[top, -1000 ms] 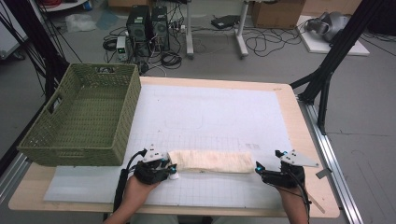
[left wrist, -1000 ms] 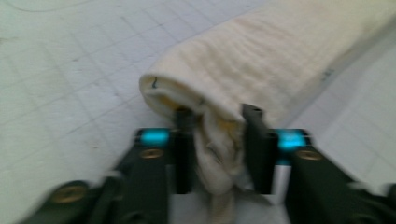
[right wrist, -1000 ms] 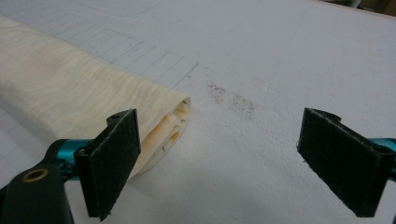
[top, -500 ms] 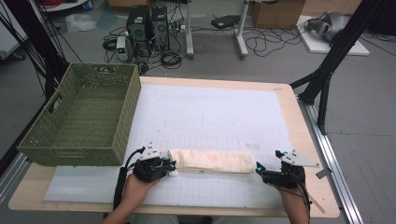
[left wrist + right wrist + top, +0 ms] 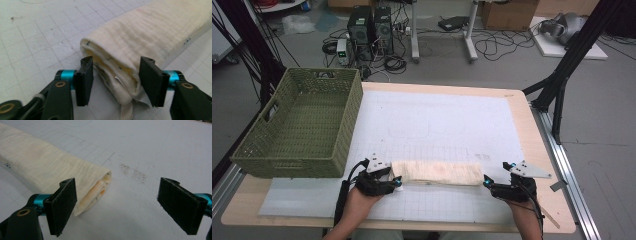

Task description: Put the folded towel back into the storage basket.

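A cream cloth [image 5: 437, 172], folded into a long flat roll, lies on the white grid mat near the table's front edge. My left gripper [image 5: 398, 181] is at its left end. In the left gripper view, the cloth's layered end [image 5: 112, 72] sits between the black pads [image 5: 83, 80], which have just been opening and stand slightly off it. My right gripper [image 5: 486, 182] is at the cloth's right end, its jaws wide apart. In the right gripper view, the cloth's end [image 5: 95, 187] lies beside one pad [image 5: 63, 205], and bare mat fills most of the gap.
A green woven basket [image 5: 302, 125] stands on the table's left side, close behind my left hand. The white mat [image 5: 447, 120] stretches back behind the cloth. A black stand's legs [image 5: 557, 90] rise beyond the table's right edge.
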`<state>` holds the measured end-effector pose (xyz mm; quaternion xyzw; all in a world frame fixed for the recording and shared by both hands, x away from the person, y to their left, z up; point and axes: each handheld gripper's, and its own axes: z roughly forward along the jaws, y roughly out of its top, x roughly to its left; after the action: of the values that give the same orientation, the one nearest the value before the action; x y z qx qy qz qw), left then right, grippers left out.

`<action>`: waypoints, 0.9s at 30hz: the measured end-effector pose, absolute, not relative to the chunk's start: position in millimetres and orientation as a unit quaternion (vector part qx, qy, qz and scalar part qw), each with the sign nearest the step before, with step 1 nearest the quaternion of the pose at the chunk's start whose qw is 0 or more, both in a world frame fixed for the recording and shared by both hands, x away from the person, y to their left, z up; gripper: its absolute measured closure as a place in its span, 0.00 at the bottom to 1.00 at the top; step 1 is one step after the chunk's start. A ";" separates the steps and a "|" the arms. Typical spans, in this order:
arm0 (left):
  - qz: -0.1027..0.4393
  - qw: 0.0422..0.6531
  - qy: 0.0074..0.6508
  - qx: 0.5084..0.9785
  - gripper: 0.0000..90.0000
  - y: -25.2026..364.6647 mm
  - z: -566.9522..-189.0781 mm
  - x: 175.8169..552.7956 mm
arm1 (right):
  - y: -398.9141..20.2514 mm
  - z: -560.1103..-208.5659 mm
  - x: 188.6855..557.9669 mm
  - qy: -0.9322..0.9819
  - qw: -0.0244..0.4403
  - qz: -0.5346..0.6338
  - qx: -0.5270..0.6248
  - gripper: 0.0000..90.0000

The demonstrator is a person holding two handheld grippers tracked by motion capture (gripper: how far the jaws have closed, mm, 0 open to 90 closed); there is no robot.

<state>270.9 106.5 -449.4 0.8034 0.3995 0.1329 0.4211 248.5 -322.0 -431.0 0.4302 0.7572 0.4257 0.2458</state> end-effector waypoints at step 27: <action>0.098 0.454 0.411 0.785 0.90 120.1 -451.6 279.4 | -286.2 -451.4 262.6 0.799 0.145 0.400 0.426 0.60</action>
<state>279.4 120.1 -451.6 0.7845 0.4105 0.0979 0.4544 262.6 -286.2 -451.4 0.4261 0.7985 0.3998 0.1446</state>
